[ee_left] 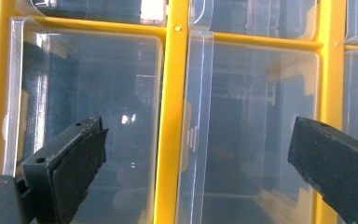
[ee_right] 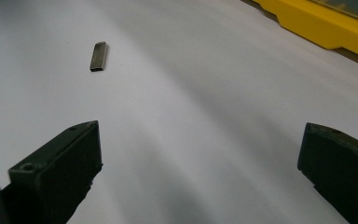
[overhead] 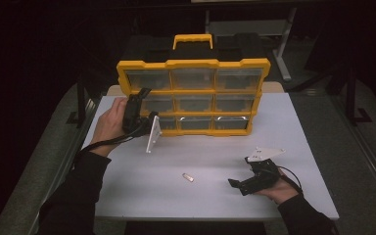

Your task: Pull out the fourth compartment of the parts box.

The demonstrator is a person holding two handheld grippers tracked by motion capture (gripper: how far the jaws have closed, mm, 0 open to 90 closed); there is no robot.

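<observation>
Yellow organiser case [overhead: 193, 63] stands upright on its edge at the far side of the white table [overhead: 298, 147], handle up. The front is a yellow frame around a three-by-three grid of clear plastic bins. In the left gripper view the bins [ee_left: 88, 116] look transparent and glossy, with rounded corners and raised lips; yellow bars [ee_left: 168, 130] divide them. Contents cannot be made out through the glare.

Left gripper [overhead: 136, 105] is held up against the case's left column, about level with the middle row, its jaws spread wide and holding nothing. Whether the tips touch the plastic cannot be told. Its pale three-cornered plate hangs down toward the table.

Right gripper [overhead: 240, 183] is low over the near right part of the table, well apart from the case, jaws likewise spread and empty, pointing left.

Small flat metal piece [overhead: 188, 177] lies alone on the table between the two hands, near the front. In the right gripper view it reads as a short, dull grey oblong [ee_right: 99, 56], ahead of the left jaw.
</observation>
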